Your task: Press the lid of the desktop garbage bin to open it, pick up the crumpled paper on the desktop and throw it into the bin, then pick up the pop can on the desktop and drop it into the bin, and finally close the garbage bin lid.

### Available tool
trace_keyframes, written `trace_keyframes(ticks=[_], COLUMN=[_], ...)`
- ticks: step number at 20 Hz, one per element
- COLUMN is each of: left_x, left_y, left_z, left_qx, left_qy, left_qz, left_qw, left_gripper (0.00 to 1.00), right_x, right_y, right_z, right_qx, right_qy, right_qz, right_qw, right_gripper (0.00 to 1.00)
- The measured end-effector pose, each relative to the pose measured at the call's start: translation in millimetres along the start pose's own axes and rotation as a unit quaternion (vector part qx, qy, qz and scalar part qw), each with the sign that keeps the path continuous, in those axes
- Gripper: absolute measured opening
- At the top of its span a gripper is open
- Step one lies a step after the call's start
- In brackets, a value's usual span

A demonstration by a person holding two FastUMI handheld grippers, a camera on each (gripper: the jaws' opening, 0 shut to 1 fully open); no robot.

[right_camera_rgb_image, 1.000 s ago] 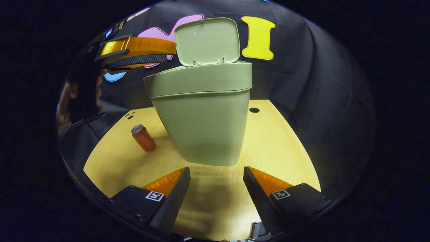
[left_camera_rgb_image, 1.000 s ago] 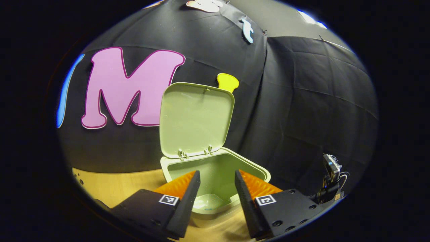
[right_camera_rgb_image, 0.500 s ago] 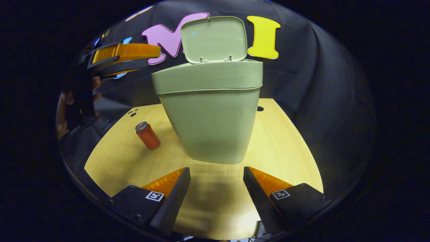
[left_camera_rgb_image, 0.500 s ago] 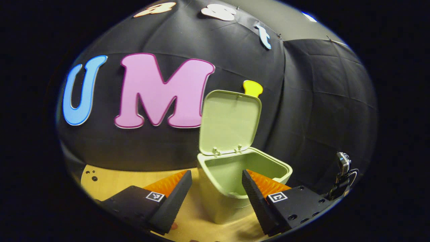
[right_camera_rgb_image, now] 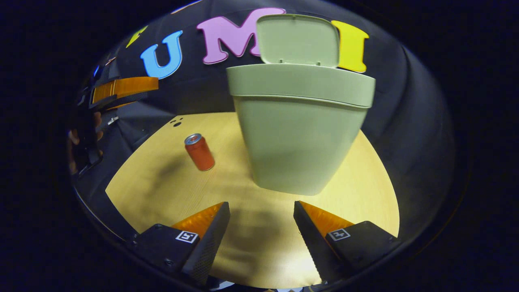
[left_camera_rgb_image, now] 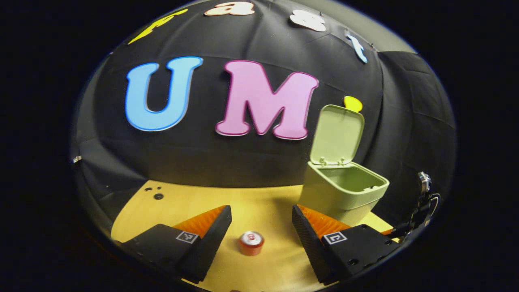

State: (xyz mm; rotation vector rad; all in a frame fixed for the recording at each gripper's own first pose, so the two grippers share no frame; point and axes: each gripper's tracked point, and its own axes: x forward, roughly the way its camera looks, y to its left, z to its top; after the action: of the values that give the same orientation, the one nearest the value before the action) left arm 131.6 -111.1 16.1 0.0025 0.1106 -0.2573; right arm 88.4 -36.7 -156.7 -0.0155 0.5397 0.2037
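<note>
The pale green bin stands on the wooden desktop with its lid raised upright. A red pop can stands left of the bin. In the left gripper view, my left gripper is open, high above the desktop, and the can appears between its fingers, well below them. The right gripper view has the left gripper far off at the left, held by a hand. My right gripper is open and empty, low in front of the bin.
The wooden desktop has small holes near its far left corner. A black cloth wall closes off the back and right sides. A small camera on a stand sits at the right edge in the left gripper view.
My left gripper has swung left, away from the bin's opening, to above the can. My right gripper has shifted a little to the left; the bin now sits more to the right.
</note>
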Motion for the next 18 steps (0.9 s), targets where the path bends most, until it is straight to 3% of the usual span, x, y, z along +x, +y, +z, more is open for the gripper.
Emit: trace_keyframes(ticks=[9,18], left_x=[-74,-144], left_y=[94,147], left_z=[-49,-95], left_qx=[-0.041,-0.071], left_qy=[0.026,0.058], left_qz=[0.089,0.157], left_qw=[0.995,0.983], left_gripper=[0.96,0.96], right_x=[45,104], right_y=[93,141], right_z=[28,51], right_qx=[-0.044,-0.058], right_qy=[0.007,0.026], right_qz=[0.063,0.082], right_qw=[0.997,0.995], right_gripper=[1.00,1.00])
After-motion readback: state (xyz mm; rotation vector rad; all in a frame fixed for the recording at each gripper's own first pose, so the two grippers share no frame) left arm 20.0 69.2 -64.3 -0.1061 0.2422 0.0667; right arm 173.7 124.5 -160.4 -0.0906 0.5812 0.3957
